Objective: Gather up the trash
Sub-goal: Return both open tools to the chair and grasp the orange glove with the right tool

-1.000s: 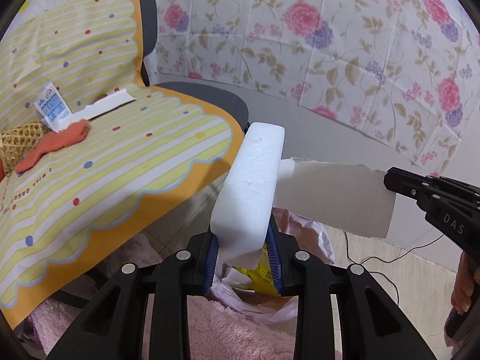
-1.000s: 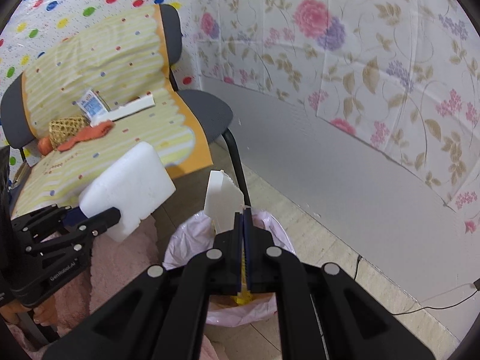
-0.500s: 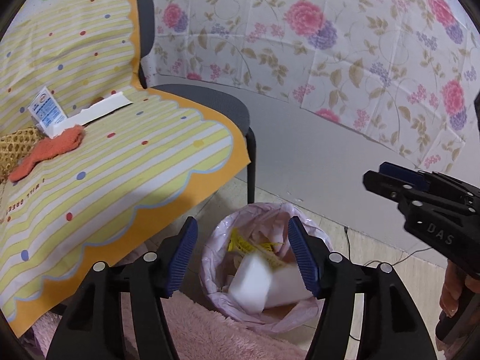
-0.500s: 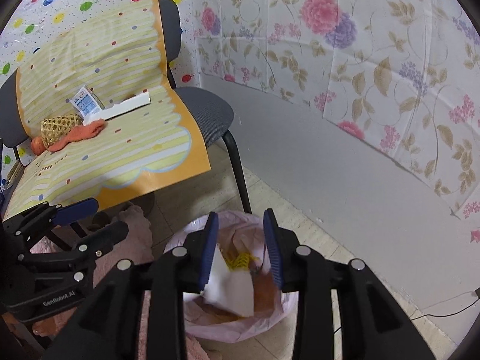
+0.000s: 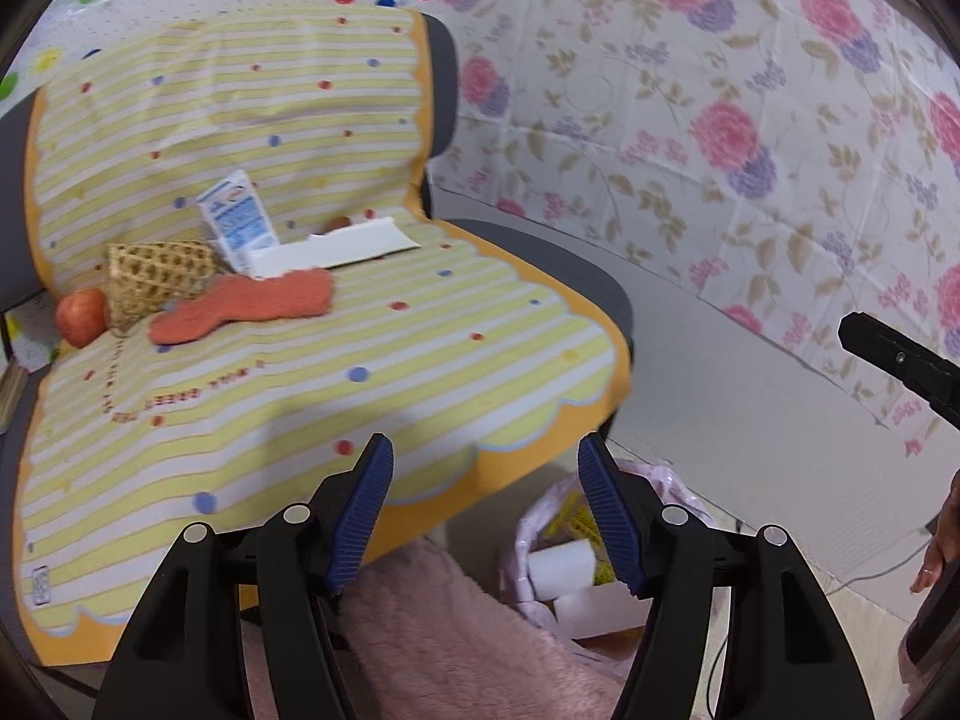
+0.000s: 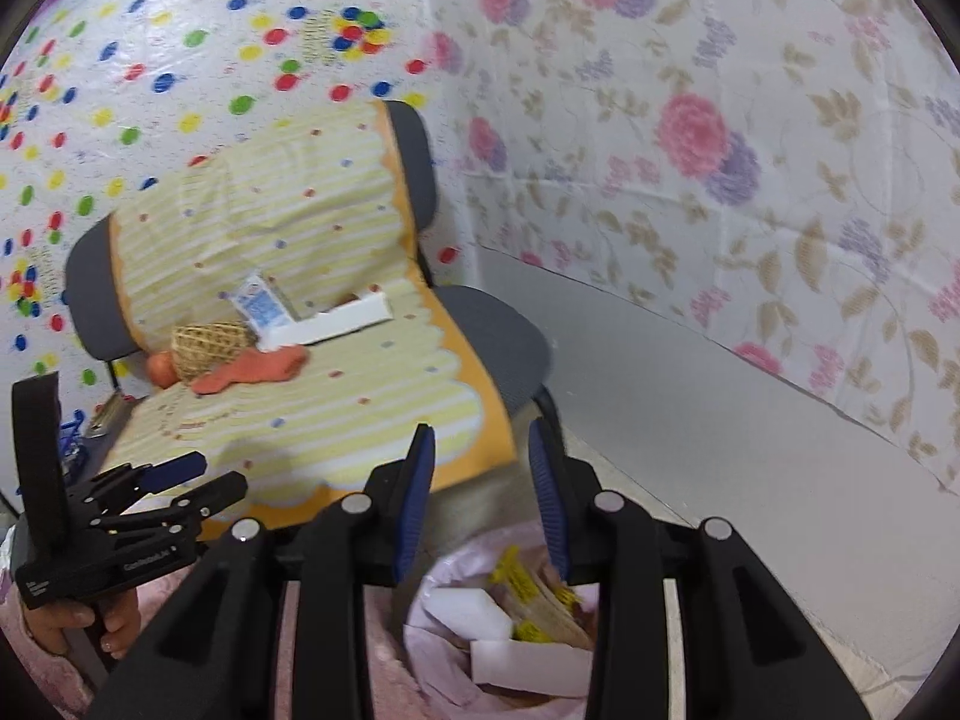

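A pink-lined trash bin (image 5: 540, 528) (image 6: 432, 654) stands on the floor by the chair, holding white foam pieces (image 5: 561, 567) (image 6: 474, 615) and yellow wrappers. My left gripper (image 5: 486, 504) is open and empty, above the chair's front edge and the bin. My right gripper (image 6: 483, 492) is open and empty above the bin. On the chair's striped cloth (image 5: 360, 360) lie a small milk carton (image 5: 237, 222) (image 6: 261, 303), a long white foam strip (image 5: 333, 252) (image 6: 336, 324), an orange cloth (image 5: 246, 306) (image 6: 252, 369), a woven basket (image 5: 159, 276) (image 6: 207, 342) and an orange fruit (image 5: 81, 315).
Floral-papered wall (image 5: 720, 120) stands behind with a grey baseboard (image 6: 690, 384). A pink fluffy rug (image 5: 456, 648) lies under the grippers. The left gripper shows in the right wrist view (image 6: 198, 480); the right gripper's tip shows in the left wrist view (image 5: 888, 354).
Both grippers opened and dropped their white foam pieces into the bin. Both have since lifted and turned toward the chair.
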